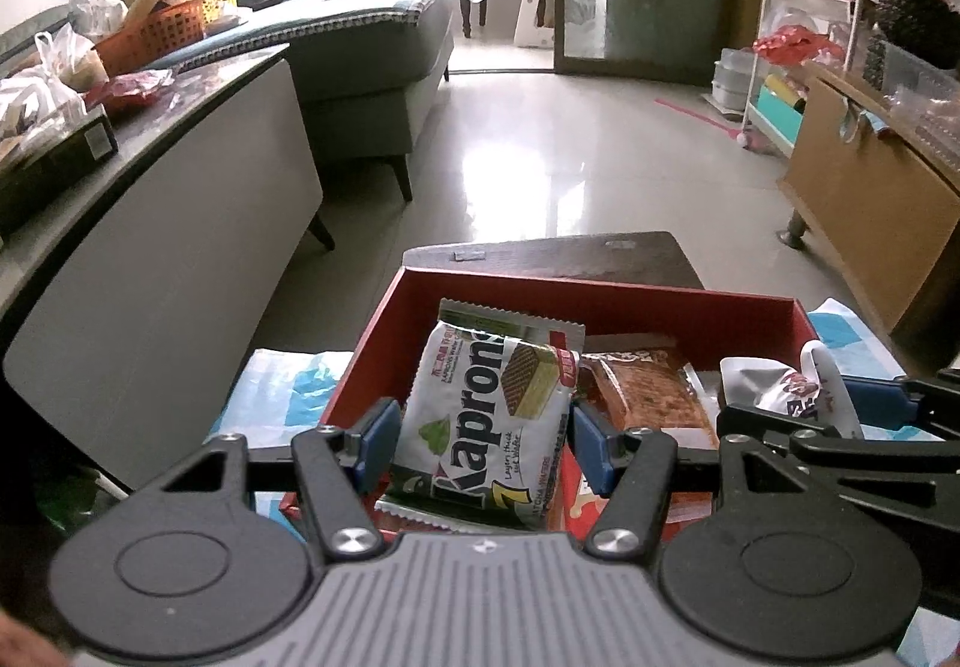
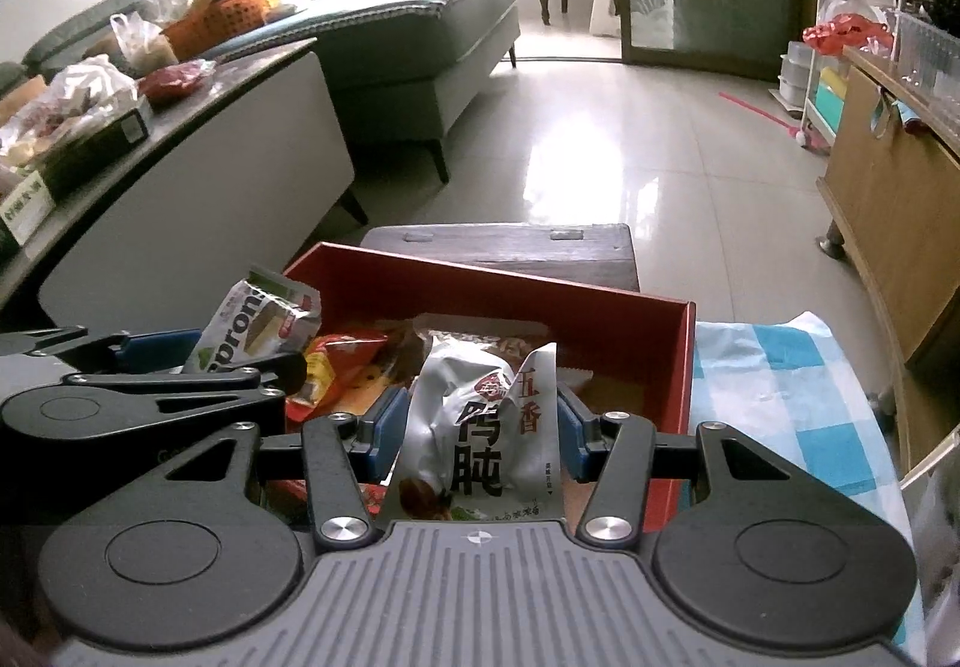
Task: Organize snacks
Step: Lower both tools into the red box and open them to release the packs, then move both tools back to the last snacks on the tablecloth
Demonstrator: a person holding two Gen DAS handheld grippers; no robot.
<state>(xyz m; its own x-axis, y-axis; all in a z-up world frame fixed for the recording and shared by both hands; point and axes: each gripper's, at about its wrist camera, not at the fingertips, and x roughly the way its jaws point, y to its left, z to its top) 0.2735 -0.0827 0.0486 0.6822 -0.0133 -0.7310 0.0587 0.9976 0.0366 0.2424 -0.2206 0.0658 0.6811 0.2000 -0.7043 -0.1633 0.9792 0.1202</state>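
Two black grippers with blue pads each pinch one packet above one open red cardboard box [image 1: 600,301]. The left gripper [image 1: 483,436] clamps a white-and-green Kaprons wafer packet [image 1: 486,415]; the right gripper [image 2: 480,427] clamps a silver foil packet with Chinese lettering [image 2: 480,427]. At least two more orange-red snack packets [image 1: 648,397] lie inside the box.

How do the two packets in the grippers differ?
The Kapron wafer packet in the left gripper is white and green with Latin lettering and a wafer picture; the silver pouch in the right gripper is grey-white with black and red Chinese characters. The wafer packet looks flat and smooth; the pouch is crumpled and puffier. Shared: both stand upright between blue pads, over the red box.
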